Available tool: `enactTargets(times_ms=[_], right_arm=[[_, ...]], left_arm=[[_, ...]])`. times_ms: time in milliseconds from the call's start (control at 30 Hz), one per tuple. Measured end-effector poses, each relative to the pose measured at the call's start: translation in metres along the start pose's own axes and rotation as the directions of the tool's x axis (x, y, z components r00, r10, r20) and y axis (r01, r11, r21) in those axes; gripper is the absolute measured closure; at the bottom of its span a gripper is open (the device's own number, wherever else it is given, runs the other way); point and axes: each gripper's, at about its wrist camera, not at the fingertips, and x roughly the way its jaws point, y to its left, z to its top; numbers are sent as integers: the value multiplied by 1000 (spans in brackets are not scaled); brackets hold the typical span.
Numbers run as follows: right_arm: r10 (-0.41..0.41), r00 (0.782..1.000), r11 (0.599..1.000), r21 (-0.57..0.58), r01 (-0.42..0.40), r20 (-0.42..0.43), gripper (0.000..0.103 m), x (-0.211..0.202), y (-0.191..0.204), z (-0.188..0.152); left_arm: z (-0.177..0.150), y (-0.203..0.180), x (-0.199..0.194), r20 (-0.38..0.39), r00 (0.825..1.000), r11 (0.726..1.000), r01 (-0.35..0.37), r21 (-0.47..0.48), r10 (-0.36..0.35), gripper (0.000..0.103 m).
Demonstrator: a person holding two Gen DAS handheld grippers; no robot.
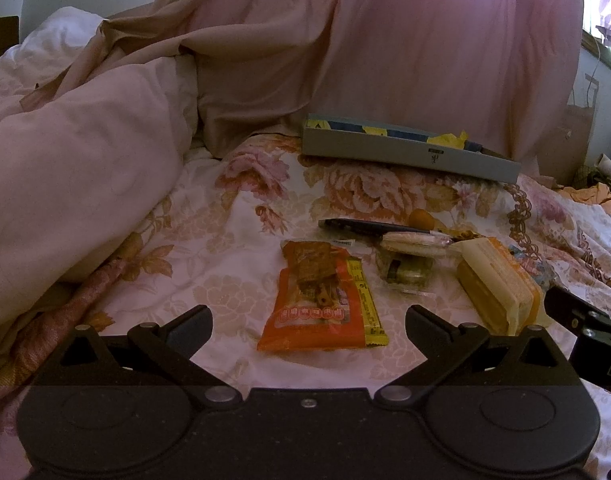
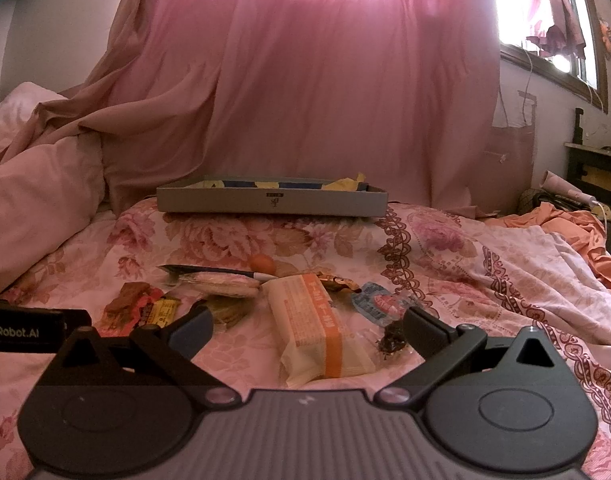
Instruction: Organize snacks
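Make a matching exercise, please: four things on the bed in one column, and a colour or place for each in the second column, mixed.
1. tray
2. orange snack bag
3. cream pack with orange band
4. blue wrapper

A. directly before the left gripper
B. farthest, near the curtain
C. between the right gripper fingers' line of view
D. right of the cream pack

Pairs: 1-B, 2-A, 3-C, 4-D

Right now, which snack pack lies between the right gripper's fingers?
The cream block-shaped pack with the orange band. It lies lengthwise between the open right gripper; the orange-red pouch lies off to the left.
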Motion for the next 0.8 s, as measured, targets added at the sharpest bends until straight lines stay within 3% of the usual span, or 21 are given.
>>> enactTargets(times_ms=[500,800], right_arm=[[-16,1000,999,-33,16,-17,0,2,7,-4],[54,996,998,-28,-56,-65,0,12,2,5]], left_arm=[[-6,3,7,-11,1000,1000,-11,6,11,1],[-3,4,15,-59,998,1000,-16,18,17,1]])
